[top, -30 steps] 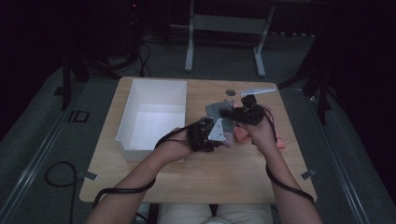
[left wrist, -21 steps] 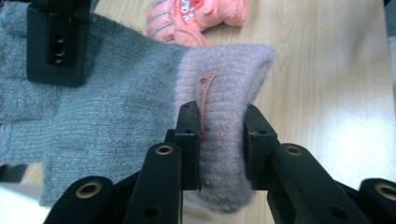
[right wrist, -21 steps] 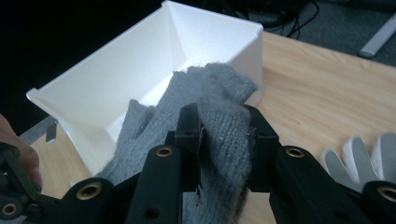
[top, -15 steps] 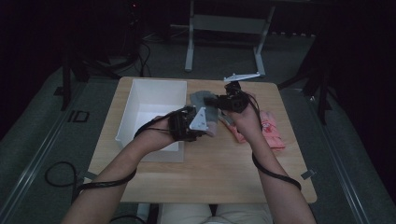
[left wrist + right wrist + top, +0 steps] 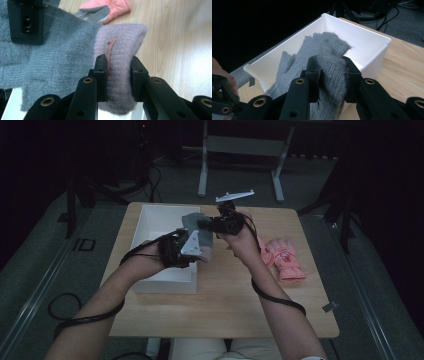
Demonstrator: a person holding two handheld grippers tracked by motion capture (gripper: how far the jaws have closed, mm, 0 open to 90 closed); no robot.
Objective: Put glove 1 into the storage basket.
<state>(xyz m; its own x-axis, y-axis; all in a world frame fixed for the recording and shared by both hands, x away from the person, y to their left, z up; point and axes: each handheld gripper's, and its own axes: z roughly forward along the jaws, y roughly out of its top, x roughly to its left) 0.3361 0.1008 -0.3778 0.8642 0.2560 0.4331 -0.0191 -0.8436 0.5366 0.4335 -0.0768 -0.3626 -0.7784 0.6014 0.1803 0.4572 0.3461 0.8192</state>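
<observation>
High view: the grey glove [image 5: 197, 232], pinched at its cuff by the left tongs [image 5: 196, 251] and at its fingers by the right tongs [image 5: 202, 225], is best lowered level into the white bin [image 5: 165, 282] at the desk's left before being released.

Readable text: none in any view.
Tag on grey glove [image 5: 75, 45]: a small pale tag [image 5: 110, 48] with red marks stands on the pinkish cuff, too small to read.
Pink glove [image 5: 282, 257]: a faint print, illegible.

grey knit glove [image 5: 62, 52] with a pale lilac cuff, pink glove [image 5: 282, 257], white box [image 5: 162, 282], light wood table [image 5: 235, 305].
</observation>
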